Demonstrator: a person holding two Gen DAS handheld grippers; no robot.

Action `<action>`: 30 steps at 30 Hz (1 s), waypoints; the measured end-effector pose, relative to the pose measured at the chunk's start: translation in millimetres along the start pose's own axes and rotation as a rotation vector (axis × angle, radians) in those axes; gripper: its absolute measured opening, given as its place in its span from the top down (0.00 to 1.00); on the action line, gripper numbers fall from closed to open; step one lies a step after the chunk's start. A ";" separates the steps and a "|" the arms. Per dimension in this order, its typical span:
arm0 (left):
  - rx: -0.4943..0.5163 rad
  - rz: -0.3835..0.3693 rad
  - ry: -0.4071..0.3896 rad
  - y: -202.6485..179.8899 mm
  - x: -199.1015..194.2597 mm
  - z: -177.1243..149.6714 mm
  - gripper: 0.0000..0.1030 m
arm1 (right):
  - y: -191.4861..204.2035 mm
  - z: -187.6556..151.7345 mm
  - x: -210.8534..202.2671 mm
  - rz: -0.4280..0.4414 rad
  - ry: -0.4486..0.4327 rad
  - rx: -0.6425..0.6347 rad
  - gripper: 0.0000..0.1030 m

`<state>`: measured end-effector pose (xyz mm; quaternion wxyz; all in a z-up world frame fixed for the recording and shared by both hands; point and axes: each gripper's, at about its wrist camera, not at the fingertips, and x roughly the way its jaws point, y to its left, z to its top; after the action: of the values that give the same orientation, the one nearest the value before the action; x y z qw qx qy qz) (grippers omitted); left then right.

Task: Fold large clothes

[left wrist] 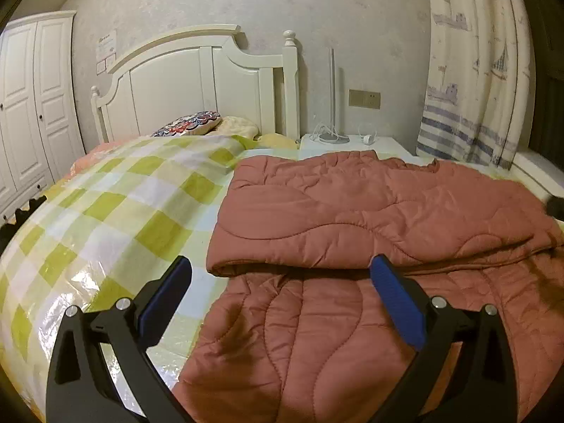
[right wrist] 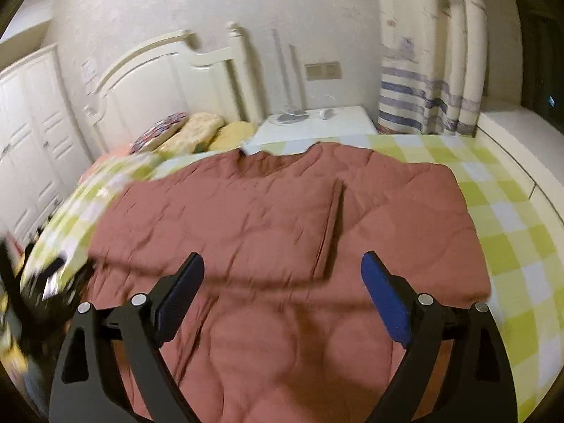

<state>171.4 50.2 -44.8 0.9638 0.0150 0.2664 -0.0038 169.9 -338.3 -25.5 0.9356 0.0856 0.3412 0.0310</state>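
I see the rust-red quilted garment lying on the bed, its far part folded over onto the near part, the fold edge running across just beyond my left gripper. From the right wrist view, which is blurred, the same cloth spreads under my right gripper. Both grippers hover released, fingers wide apart, grasping nothing. Under the garment is a green-and-white checked bedcover. Pillows sit by the white headboard; a nightstand and striped curtain stand beyond.
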 end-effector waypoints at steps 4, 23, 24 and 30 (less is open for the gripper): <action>-0.004 -0.002 -0.001 -1.0 0.2 -0.4 0.02 | -17.4 11.7 48.5 -0.026 0.094 0.134 0.16; -0.012 -0.005 0.012 1.8 2.8 -0.5 0.02 | 21.4 -0.9 18.9 -0.181 -0.099 -0.080 0.23; -0.010 -0.003 0.013 1.2 3.0 -0.5 0.02 | 29.6 0.9 22.5 -0.177 -0.098 -0.113 0.23; -0.015 -0.003 0.011 1.5 5.2 -0.1 0.02 | 44.8 -14.0 75.2 -0.180 0.074 -0.193 0.22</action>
<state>175.9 51.7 -47.5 0.9624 0.0072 0.2716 -0.0033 218.4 -283.5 -75.5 0.9253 -0.0371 0.3770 -0.0171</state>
